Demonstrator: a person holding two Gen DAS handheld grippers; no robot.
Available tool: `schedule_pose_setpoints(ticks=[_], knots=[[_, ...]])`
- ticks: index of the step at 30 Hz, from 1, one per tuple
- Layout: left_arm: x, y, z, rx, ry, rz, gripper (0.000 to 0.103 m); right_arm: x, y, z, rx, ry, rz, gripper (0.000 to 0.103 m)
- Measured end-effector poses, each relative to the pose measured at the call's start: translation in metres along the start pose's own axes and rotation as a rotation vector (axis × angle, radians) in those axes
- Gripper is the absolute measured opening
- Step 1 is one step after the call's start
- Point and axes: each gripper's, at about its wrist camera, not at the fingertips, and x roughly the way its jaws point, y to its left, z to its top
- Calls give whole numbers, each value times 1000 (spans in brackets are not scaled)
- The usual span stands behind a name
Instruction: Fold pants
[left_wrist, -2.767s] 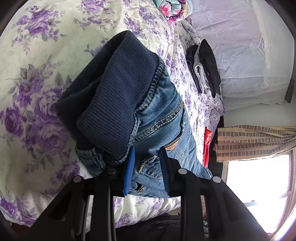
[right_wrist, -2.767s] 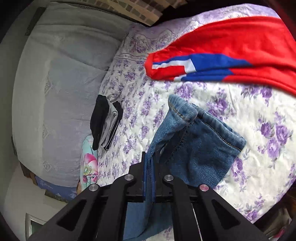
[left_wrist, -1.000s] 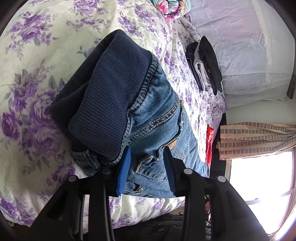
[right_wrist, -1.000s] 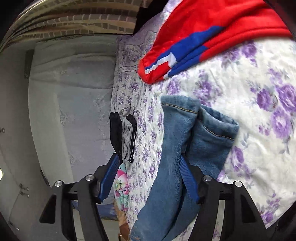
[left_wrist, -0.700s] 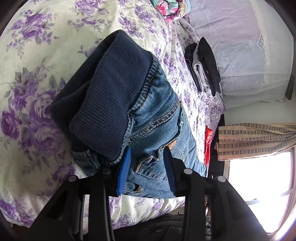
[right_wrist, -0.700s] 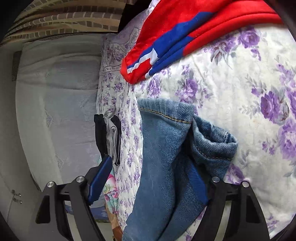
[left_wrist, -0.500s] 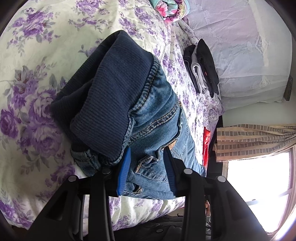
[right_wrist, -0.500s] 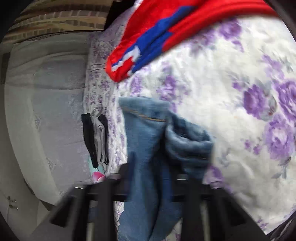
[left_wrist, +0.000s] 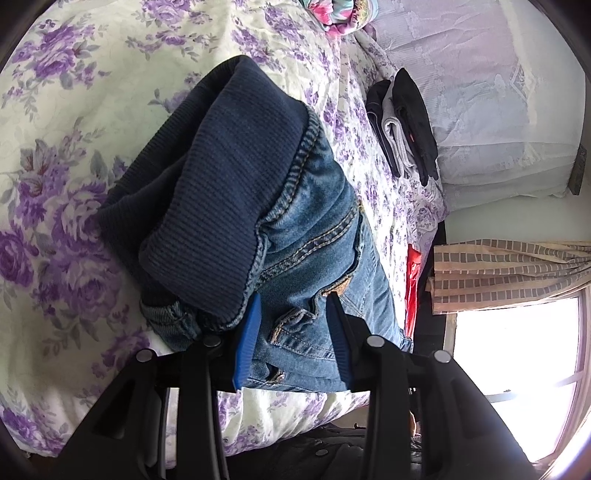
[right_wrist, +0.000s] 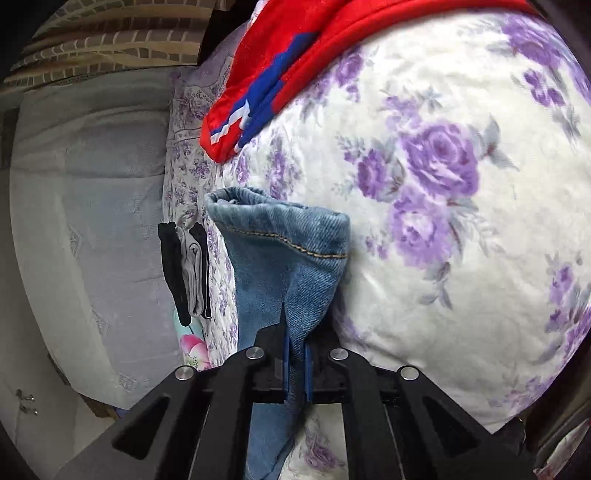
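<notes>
Pinching a fold of denim near the hem, the right gripper (right_wrist: 294, 363) has its blue pads drawn nearly together on the jeans (right_wrist: 280, 266) — the leg opening stands up just above it at centre frame, which suggests the grip is meant to carry the leg end over for a fold. The tool points across the floral bedspread (right_wrist: 461, 221), with a red and blue garment (right_wrist: 295, 70) at the upper edge and a small stack of dark folded clothes (right_wrist: 184, 269) at the left.

In the left wrist view the left gripper (left_wrist: 293, 334) sits low at the bottom centre, its pads parted around the waist area of the jeans (left_wrist: 314, 236) near a pocket — whether they press the cloth I cannot tell. A dark ribbed waistband (left_wrist: 221, 192) bunches toward the upper left. Likely this end serves as the anchor while the other end travels.
</notes>
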Motion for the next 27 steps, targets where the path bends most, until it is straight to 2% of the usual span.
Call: schedule_pose_setpoints(ticks=[2, 4, 6, 8, 10, 13, 14, 15, 16, 17, 19, 21, 23, 26, 27], knots=[[0, -2, -2, 7, -6, 11, 36, -5, 22, 2, -95, 6, -5, 8], [-1, -4, -4, 17, -14, 22, 36, -11, 50, 3, -202, -2, 37, 8], [-1, -3, -5, 24, -21, 21, 37, -5, 60, 8, -310, 2, -58, 7], [-1, -2, -5, 24, -24, 14, 37, 7, 27, 18, -195, 59, -134, 7], [-3, -2, -6, 20, -27, 13, 37, 3, 9, 18, -120, 69, -78, 6], [-12, -9, -12, 23, -48, 55, 37, -27, 21, 23, -153, -7, -125, 22], [-17, -17, -15, 51, -59, 80, 42, -40, 25, 27, -161, -54, -170, 34], [-22, -27, -17, 96, -72, 109, 47, -54, 31, 32, -171, -114, -228, 37], [-26, -39, -19, 149, -82, 136, 49, -63, 43, 35, -212, -155, -229, 37], [-28, -50, -21, 195, -85, 145, 50, -61, 59, 34, -280, -145, -206, 37], [-23, -76, -23, 285, -66, 119, 56, -33, 95, 24, -423, -8, -139, 38], [-6, -100, -23, 358, -20, 79, 62, 12, 126, 3, -498, 185, -32, 54], [20, -120, -24, 417, 32, 43, 62, 65, 157, -26, -558, 381, 74, 60], [70, -137, -34, 477, 161, 36, 63, 145, 200, -71, -636, 634, 147, 61], [90, -136, -40, 496, 213, 75, 63, 169, 210, -85, -646, 709, 156, 61]])
